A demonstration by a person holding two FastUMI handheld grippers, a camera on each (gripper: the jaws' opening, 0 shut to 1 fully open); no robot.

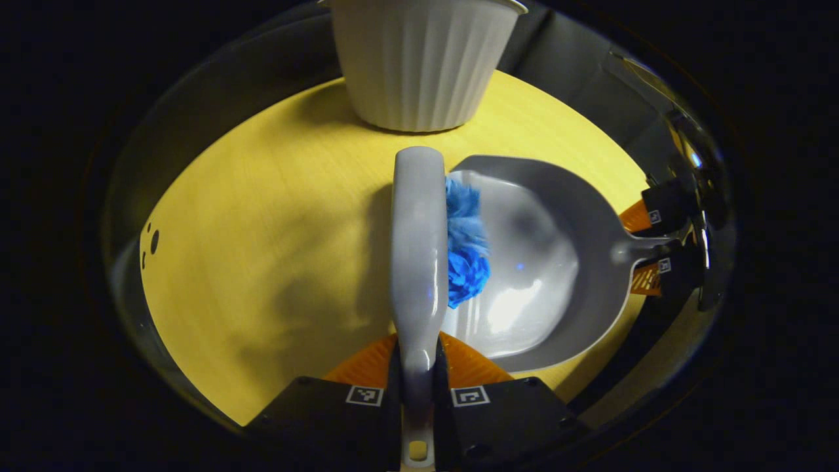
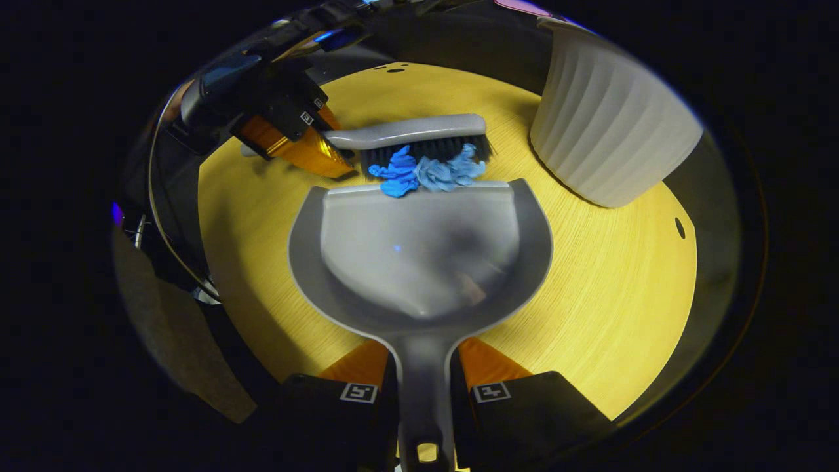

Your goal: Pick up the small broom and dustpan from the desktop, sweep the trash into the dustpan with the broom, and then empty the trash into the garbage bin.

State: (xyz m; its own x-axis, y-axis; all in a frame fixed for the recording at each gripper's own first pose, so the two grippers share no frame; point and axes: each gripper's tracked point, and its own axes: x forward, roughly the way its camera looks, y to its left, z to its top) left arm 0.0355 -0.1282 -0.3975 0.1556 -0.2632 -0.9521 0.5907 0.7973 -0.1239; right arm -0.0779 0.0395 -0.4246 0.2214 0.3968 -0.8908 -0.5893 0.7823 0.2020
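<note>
The sweeping step is in hand, and the trash sits right at the pan's mouth. In the left gripper view, the left tongs (image 1: pixel 417 373) are clamped on the broom (image 1: pixel 417 249) by its handle, one finger pressing each side, with the broom's back running straight up the middle. Just right of it the blue trash (image 1: pixel 467 252) bunches against the bristle side, already over the lip of the dustpan (image 1: pixel 557 275), which lies flat on the yellow counter (image 1: pixel 262 249); farther right, the right tongs (image 1: pixel 649 252) grip the pan's handle. The bin (image 1: pixel 419 65) stands at the back, just past the broom's tip. In the right gripper view, the left tongs (image 2: pixel 331 154) show at upper left, holding the broom (image 2: pixel 419 131) crosswise; the trash (image 2: pixel 426 172) is wedged between bristles and the front lip of the dustpan (image 2: pixel 419 262), whose handle the right tongs (image 2: pixel 425 387) are shut on at the bottom. The bin (image 2: pixel 609 131) stands to the right, near the pan. The next move, I judge, calls for drawing the broom toward the pan's handle so the trash slides well inside while the pan stays pressed flat, then lifting it level toward the bin. The right gripper view shows the dark bristles and the lip edge head-on; the left gripper view shows the broom's back and the pan's far side wall.
</note>
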